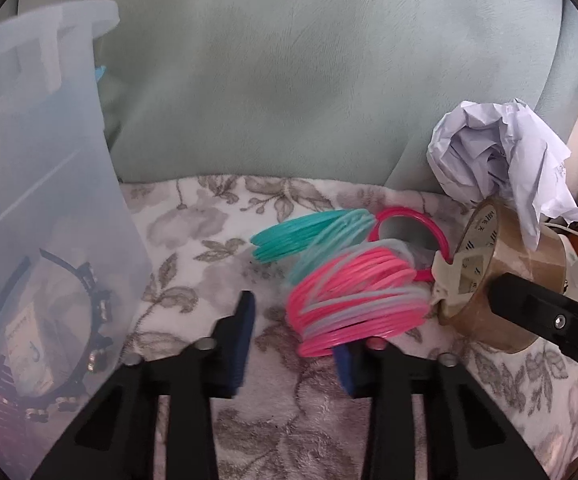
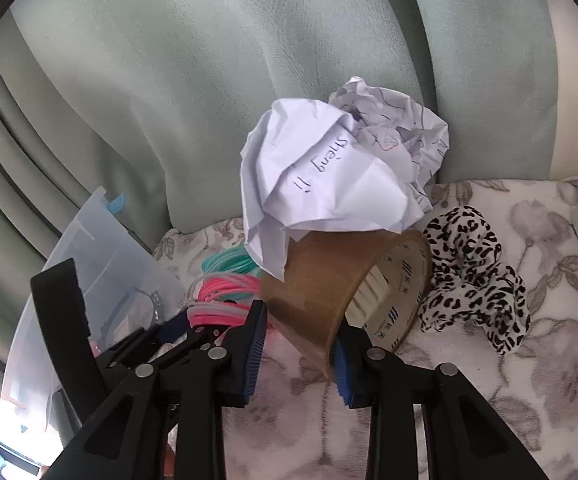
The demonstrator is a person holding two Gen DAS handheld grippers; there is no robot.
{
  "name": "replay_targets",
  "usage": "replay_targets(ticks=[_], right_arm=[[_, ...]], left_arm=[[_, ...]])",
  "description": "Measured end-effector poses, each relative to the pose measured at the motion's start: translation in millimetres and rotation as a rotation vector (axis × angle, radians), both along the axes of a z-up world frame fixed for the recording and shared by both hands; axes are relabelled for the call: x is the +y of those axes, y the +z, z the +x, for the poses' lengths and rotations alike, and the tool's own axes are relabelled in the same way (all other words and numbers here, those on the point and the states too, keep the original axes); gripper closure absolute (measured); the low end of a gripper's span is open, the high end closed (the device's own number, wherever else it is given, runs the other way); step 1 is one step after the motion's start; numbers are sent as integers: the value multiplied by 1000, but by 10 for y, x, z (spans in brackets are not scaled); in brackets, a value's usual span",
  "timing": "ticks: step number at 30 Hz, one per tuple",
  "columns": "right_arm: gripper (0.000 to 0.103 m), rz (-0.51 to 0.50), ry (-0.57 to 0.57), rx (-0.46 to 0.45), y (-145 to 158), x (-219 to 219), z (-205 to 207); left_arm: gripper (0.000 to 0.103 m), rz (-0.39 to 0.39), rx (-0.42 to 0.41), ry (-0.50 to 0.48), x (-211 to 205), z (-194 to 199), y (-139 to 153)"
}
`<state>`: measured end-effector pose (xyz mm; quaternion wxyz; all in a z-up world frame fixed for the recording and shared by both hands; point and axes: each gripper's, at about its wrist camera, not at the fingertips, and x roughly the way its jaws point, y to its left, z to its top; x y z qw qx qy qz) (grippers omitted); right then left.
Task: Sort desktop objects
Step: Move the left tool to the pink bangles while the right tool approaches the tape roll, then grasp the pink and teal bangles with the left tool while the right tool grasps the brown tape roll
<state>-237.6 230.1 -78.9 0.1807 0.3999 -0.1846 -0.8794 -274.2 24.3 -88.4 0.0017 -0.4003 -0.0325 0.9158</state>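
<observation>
**Tape roll at the centre of a cluttered blanket**

The brown packing tape roll (image 2: 345, 292) is standing on edge on the floral blanket (image 2: 529, 380). The right claw (image 2: 299, 364) is sitting with its jaws apart, the roll's near rim between them. A crumpled paper ball (image 2: 329, 176) is resting on top of the roll. A leopard-print scrunchie (image 2: 473, 272) is lying just right of it. Left of the roll, pink and teal bangles (image 1: 353, 300) are lying; the left claw (image 1: 295, 348) is hovering apart beside them. Farther left, a translucent plastic bin (image 1: 37, 208) is holding a black headband (image 1: 89, 300).
</observation>
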Motion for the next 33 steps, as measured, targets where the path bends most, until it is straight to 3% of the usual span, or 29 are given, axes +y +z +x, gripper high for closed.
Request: replay_targets(ticks=[2,11,20,33], right_arm=[[77,-6,6,3,9,-16,6],[92,-38,22,20,129,-42,197],[92,-109,-5,40,328,67,620],[92,-134,-42,174,945,143,1353]], left_arm=[[89,2,1,9,6,26,6],[92,68,10,13,-28,224,117],[93,117,37,11,-13,590,351],[93,157,149,-28,68,1282,946]])
